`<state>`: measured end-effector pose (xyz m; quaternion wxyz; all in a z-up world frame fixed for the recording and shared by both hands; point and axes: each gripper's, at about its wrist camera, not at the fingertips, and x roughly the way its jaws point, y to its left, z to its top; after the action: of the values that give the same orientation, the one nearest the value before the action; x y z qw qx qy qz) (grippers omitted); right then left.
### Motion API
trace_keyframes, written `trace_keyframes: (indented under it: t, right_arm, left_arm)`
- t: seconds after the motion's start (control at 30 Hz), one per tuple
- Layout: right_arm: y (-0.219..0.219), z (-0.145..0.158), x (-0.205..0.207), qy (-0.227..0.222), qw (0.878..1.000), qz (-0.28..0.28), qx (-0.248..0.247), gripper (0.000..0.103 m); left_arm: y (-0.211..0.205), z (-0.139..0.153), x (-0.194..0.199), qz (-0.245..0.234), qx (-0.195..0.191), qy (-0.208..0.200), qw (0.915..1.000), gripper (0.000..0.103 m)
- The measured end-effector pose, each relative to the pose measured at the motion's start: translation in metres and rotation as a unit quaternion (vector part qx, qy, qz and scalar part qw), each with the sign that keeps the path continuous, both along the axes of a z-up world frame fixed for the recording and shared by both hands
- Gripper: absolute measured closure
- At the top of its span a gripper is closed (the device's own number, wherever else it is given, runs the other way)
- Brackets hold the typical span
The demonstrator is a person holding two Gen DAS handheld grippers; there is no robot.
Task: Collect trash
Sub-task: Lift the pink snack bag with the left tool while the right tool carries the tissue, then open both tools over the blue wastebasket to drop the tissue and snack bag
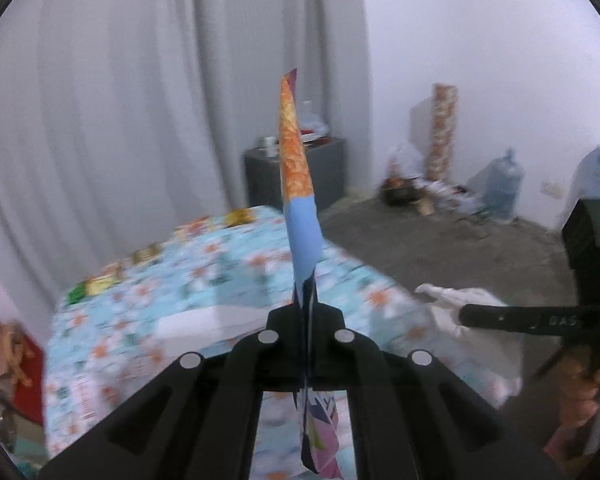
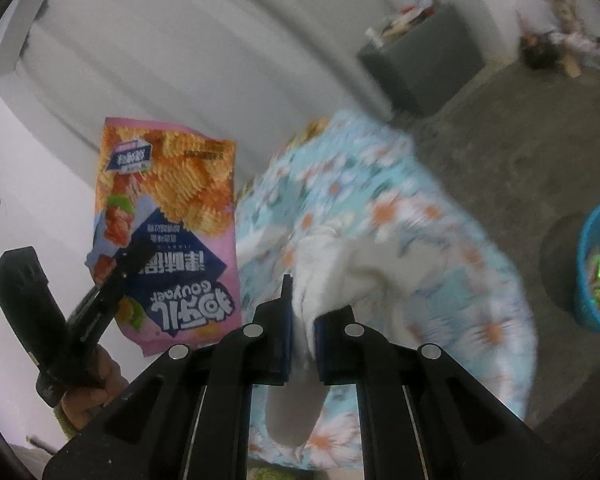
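1. One snack bag [image 2: 168, 224] is hanging upside down, reading "GOUYAER" beside Chinese characters; "DAS" is showing on the right gripper's [image 2: 300, 320] finger in the left view.
2. The left gripper [image 1: 306, 312] is pinching the bag edge-on, jaws together on it.
3. The right gripper is clamping one white tissue [image 2: 324, 272] above the floral table [image 2: 440, 240].
4. One blue bin [image 2: 592, 272] is sitting on the floor at right.

Table [image 1: 204, 264] with floral cloth motion-blurred in both views; small wrappers [image 1: 100, 284] along its far edge unreadable. Snack bag [image 1: 300, 200] seen edge-on from left wrist, print hidden, lower end cut by frame. Blue bin [image 2: 598, 268] clipped at right edge. Floor clutter [image 1: 428, 192] by wall too blurred to identify.
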<state>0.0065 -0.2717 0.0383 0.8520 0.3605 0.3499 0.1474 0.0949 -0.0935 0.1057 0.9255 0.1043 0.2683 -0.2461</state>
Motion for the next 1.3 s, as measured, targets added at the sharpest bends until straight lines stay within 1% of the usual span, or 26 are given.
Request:
trace_keyframes:
  t: [0.1, 0.2, 0.23, 0.3, 0.37, 0.4, 0.43, 0.5, 0.53, 0.6, 0.67, 0.7, 0.73, 0.8, 0.87, 0.9, 0.97, 1.03, 1.07, 1.1, 1.13, 1.17, 1.2, 1.23, 1.27, 1.3]
  right_arm:
    - [-0.034, 0.006, -0.019, -0.009, 0.999, -0.051, -0.003, 0.095]
    - [-0.080, 0.003, -0.043, -0.008, 0.993, -0.118, -0.001, 0.095]
    - [-0.094, 0.000, -0.051, -0.004, 0.990, -0.138, 0.001, 0.095]
    - [-0.121, -0.010, -0.069, 0.009, 0.984, -0.180, 0.006, 0.095]
    - [-0.146, -0.023, -0.084, 0.028, 0.976, -0.217, 0.007, 0.095]
    - [-0.159, -0.033, -0.092, 0.041, 0.971, -0.236, 0.009, 0.095]
    - [-0.168, -0.041, -0.097, 0.051, 0.967, -0.249, 0.012, 0.095]
    - [-0.184, -0.061, -0.100, 0.075, 0.959, -0.272, 0.019, 0.095]
    - [-0.193, -0.075, -0.101, 0.090, 0.954, -0.283, 0.024, 0.095]
    - [-0.208, -0.104, -0.101, 0.119, 0.946, -0.300, 0.039, 0.095]
    - [-0.219, -0.126, -0.101, 0.139, 0.940, -0.308, 0.052, 0.095]
    - [-0.226, -0.142, -0.098, 0.153, 0.936, -0.311, 0.064, 0.095]
    - [-0.232, -0.152, -0.100, 0.159, 0.934, -0.311, 0.072, 0.095]
    - [-0.241, -0.170, -0.090, 0.172, 0.930, -0.312, 0.091, 0.094]
    - [-0.252, -0.187, -0.077, 0.183, 0.928, -0.308, 0.104, 0.093]
    - [-0.258, -0.195, -0.070, 0.192, 0.925, -0.310, 0.107, 0.091]
    - [-0.267, -0.202, -0.069, 0.197, 0.922, -0.313, 0.111, 0.090]
    - [-0.279, -0.214, -0.065, 0.198, 0.917, -0.324, 0.119, 0.080]
    - [-0.285, -0.221, -0.064, 0.201, 0.914, -0.331, 0.118, 0.065]
    - [-0.291, -0.229, -0.063, 0.205, 0.911, -0.339, 0.117, 0.052]
    - [-0.297, -0.241, -0.064, 0.219, 0.903, -0.352, 0.115, 0.052]
    - [-0.300, -0.251, -0.065, 0.235, 0.897, -0.356, 0.115, 0.052]
    - [-0.302, -0.261, -0.068, 0.253, 0.891, -0.358, 0.115, 0.052]
    - [-0.301, -0.269, -0.073, 0.271, 0.883, -0.365, 0.115, 0.052]
    - [-0.300, -0.269, -0.078, 0.269, 0.882, -0.367, 0.118, 0.052]
    - [-0.298, -0.269, -0.083, 0.259, 0.884, -0.369, 0.123, 0.052]
  left_arm:
    - [-0.032, 0.008, 0.005, -0.050, -0.034, 0.032, 0.9976, 0.103]
    - [-0.075, 0.008, 0.012, -0.098, -0.049, 0.063, 0.9919, 0.103]
    - [-0.097, 0.005, 0.015, -0.121, -0.056, 0.083, 0.9877, 0.103]
    - [-0.124, -0.001, 0.020, -0.144, -0.063, 0.111, 0.9812, 0.103]
    - [-0.164, -0.015, 0.027, -0.171, -0.061, 0.151, 0.9717, 0.103]
    - [-0.177, -0.021, 0.029, -0.179, -0.059, 0.163, 0.9686, 0.103]
    - [-0.199, -0.031, 0.030, -0.193, -0.054, 0.182, 0.9627, 0.103]
    - [-0.233, -0.048, 0.032, -0.208, -0.038, 0.208, 0.9550, 0.103]
    - [-0.257, -0.062, 0.031, -0.218, -0.018, 0.217, 0.9513, 0.103]
    - [-0.284, -0.082, 0.031, -0.227, 0.010, 0.226, 0.9471, 0.103]
    - [-0.319, -0.108, 0.031, -0.237, 0.048, 0.237, 0.9409, 0.103]
    - [-0.328, -0.118, 0.029, -0.239, 0.060, 0.240, 0.9389, 0.103]
    - [-0.346, -0.131, 0.029, -0.245, 0.077, 0.246, 0.9345, 0.103]
    - [-0.368, -0.149, 0.029, -0.249, 0.100, 0.249, 0.9304, 0.103]
    - [-0.384, -0.165, 0.035, -0.253, 0.114, 0.254, 0.9264, 0.103]
    - [-0.392, -0.172, 0.039, -0.252, 0.118, 0.258, 0.9252, 0.103]
    - [-0.403, -0.184, 0.043, -0.248, 0.124, 0.262, 0.9243, 0.103]
    - [-0.418, -0.196, 0.048, -0.249, 0.126, 0.261, 0.9240, 0.103]
    - [-0.426, -0.201, 0.047, -0.252, 0.128, 0.262, 0.9228, 0.099]
    - [-0.433, -0.207, 0.045, -0.259, 0.129, 0.266, 0.9197, 0.085]
    - [-0.441, -0.216, 0.041, -0.270, 0.136, 0.271, 0.9136, 0.073]
    - [-0.447, -0.224, 0.037, -0.277, 0.147, 0.274, 0.9092, 0.053]
    - [-0.450, -0.230, 0.036, -0.279, 0.153, 0.272, 0.9081, 0.051]
    - [-0.452, -0.233, 0.032, -0.283, 0.155, 0.270, 0.9072, 0.051]
    - [-0.452, -0.234, 0.029, -0.287, 0.148, 0.273, 0.9060, 0.051]
    - [-0.450, -0.233, 0.028, -0.292, 0.139, 0.277, 0.9048, 0.051]
